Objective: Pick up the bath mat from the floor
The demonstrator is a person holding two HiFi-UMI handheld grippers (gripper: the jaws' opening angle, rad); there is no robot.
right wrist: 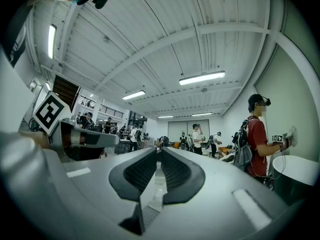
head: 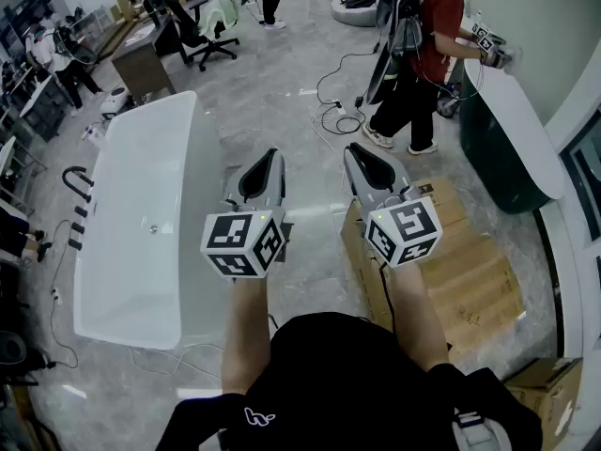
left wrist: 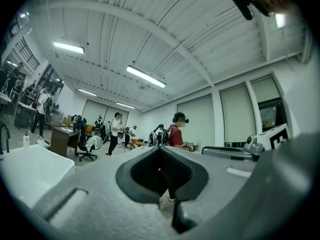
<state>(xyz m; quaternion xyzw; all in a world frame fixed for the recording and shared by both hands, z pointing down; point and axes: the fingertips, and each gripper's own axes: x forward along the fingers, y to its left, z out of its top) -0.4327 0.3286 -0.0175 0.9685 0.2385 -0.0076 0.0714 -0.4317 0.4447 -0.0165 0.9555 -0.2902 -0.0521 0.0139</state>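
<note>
Open-plan lab hall: white bathtub (head: 141,242), office chair (head: 202,34), loose floor cables (head: 331,113), cardboard boxes (head: 474,275), strip lights (left wrist: 146,76), person wearing recording gear (head: 434,26)

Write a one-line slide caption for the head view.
Shut and empty, left gripper and right gripper held level between a white bathtub and cardboard.

I have the left gripper (head: 271,155) and right gripper (head: 353,148) side by side above the floor (head: 282,92) — a bathtub (head: 141,167) lies along their left, and cardboard (head: 479,280) lies below and to the right of the right one. Ahead, cables (head: 331,111) trail across the floor towards a person (head: 423,54) standing beside a second tub (head: 502,158) at far right. An office chair (head: 202,36) stands beyond the bathtub.
</note>
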